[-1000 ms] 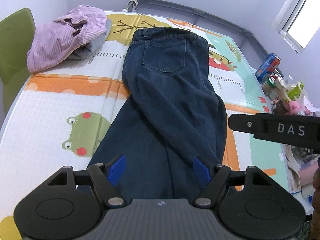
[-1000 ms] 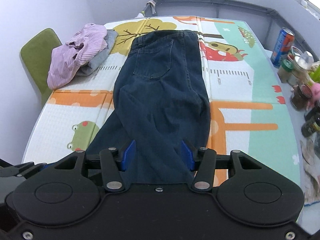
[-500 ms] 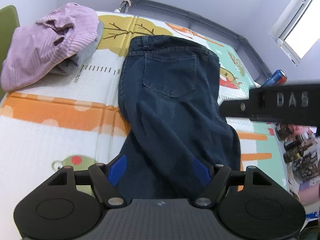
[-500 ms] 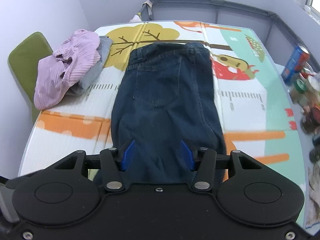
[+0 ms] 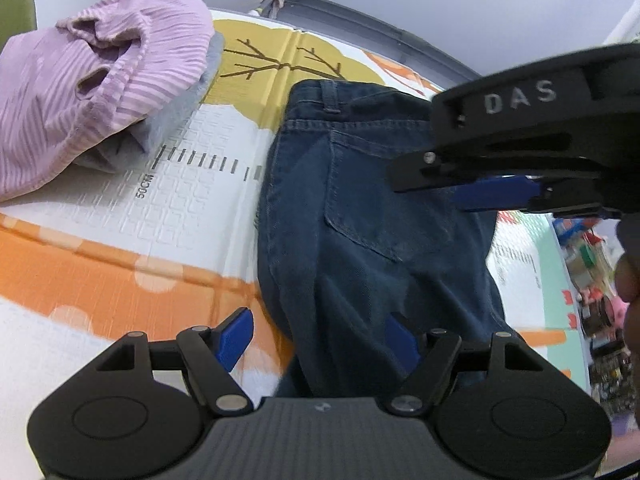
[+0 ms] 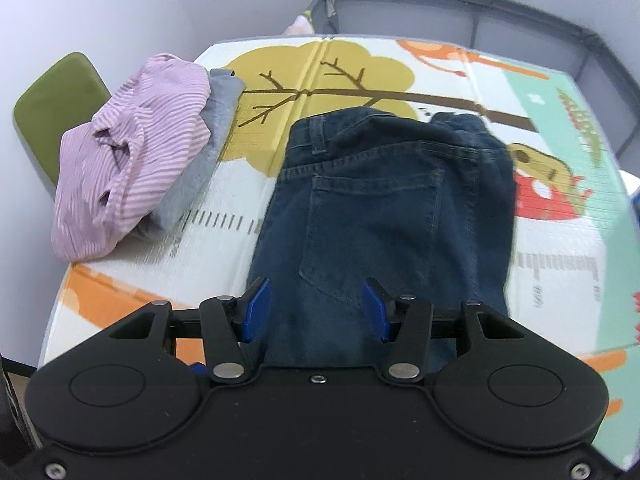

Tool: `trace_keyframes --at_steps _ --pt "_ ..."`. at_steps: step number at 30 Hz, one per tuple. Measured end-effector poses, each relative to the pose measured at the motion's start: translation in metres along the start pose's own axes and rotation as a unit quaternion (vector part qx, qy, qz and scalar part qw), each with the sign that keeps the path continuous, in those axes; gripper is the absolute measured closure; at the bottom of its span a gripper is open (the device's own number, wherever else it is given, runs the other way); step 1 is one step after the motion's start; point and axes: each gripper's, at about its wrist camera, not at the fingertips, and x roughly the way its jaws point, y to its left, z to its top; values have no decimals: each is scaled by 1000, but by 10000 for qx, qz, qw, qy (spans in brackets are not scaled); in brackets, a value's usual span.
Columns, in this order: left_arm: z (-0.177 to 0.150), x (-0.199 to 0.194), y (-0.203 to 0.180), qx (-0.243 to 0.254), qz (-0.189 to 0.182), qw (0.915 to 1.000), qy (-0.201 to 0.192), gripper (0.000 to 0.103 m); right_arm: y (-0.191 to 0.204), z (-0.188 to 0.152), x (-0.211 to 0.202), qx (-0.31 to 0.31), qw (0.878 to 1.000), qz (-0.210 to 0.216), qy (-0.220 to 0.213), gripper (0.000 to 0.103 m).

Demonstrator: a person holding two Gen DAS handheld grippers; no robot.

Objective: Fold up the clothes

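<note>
Jeans [image 6: 384, 216] flat on surface [image 6: 560, 240], waistband far end, legs cut off behind tools. Left tool [image 5: 320, 334] open, right tool [image 6: 316, 308] open, both empty. Pink garment [image 6: 132, 160] left.

Both wrist views look forward, down, close over jeans [image 5: 360, 216] [image 6: 384, 208]; shared: mat [image 5: 192, 184] [image 6: 400, 64].

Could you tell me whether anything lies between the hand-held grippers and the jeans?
Nothing visible does: both open hand-held grippers, left and right, hang directly over the jeans; the clothes pile lies off to the left.
</note>
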Motion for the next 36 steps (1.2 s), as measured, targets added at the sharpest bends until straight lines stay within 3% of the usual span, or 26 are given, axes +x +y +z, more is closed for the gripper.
trace_keyframes --at_steps 12,20,23,25,28,31,36 --pt "19 33 19 -231 -137 9996 -119 31 19 41 87 -223 9987 254 380 54" --pt "19 50 30 -348 -116 9993 -10 43 28 43 133 -271 9966 258 737 55" --pt "18 49 29 -300 -196 9993 -77 50 28 41 144 -291 9954 171 893 60" --pt "16 52 28 -308 -282 9991 -24 74 26 39 148 -302 9954 114 906 72" --pt "13 51 25 -311 -264 9991 -82 87 19 38 150 -202 9954 100 933 91" --pt "11 44 20 -273 -295 9990 -217 90 15 37 143 -159 9962 211 834 100" --pt "16 21 6 -167 -395 9980 -465 91 14 43 116 -197 9980 304 525 102"
